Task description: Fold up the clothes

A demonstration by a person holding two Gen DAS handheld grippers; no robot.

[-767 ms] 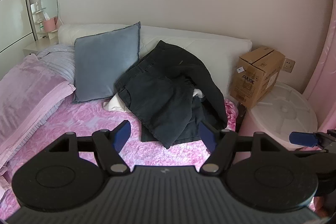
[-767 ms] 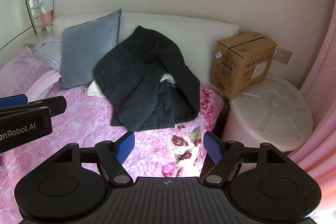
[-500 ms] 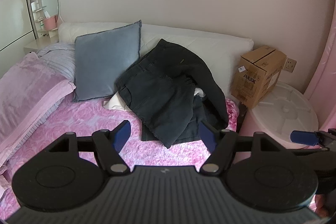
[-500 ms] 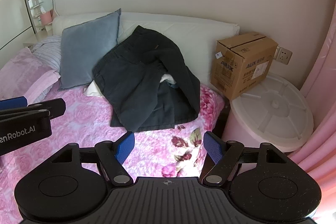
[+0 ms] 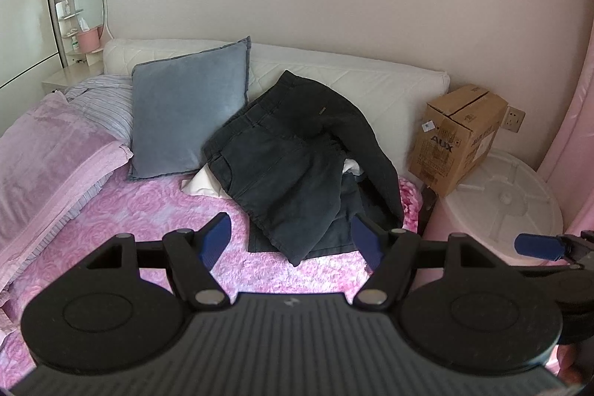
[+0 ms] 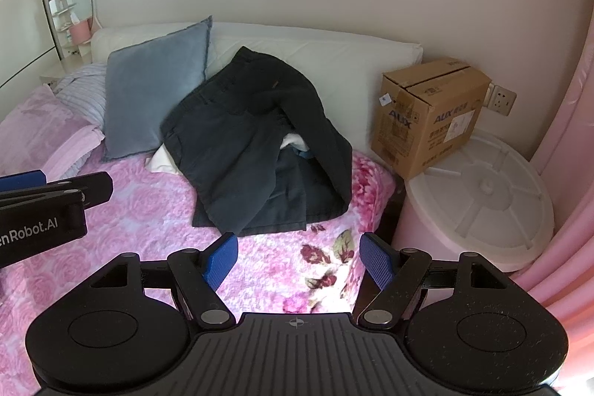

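In the left wrist view, the left gripper is seen with its jaws spread wide and nothing between the blue pads. A heap of dark clothes is piled on the far right part of the bed, partly propped against the white headboard. A white garment is seen under the heap's left edge. A blue-grey cushion is leaned against the headboard just left of the heap. A cardboard box is set on a white round lid to the right of the bed; "AUX" is printed on it. A blue fingertip of the right gripper is seen at the right edge.

In the right wrist view, the right gripper is held released, its jaws wide apart and empty, above the pink floral cover. The clothes lie beyond it, untouched. "AUX" is read on two faces of the box; the smaller print below cannot be read. A wall socket is seen just right of the box. At the left edge, "nRobot.AI" is read on the side of the left gripper.
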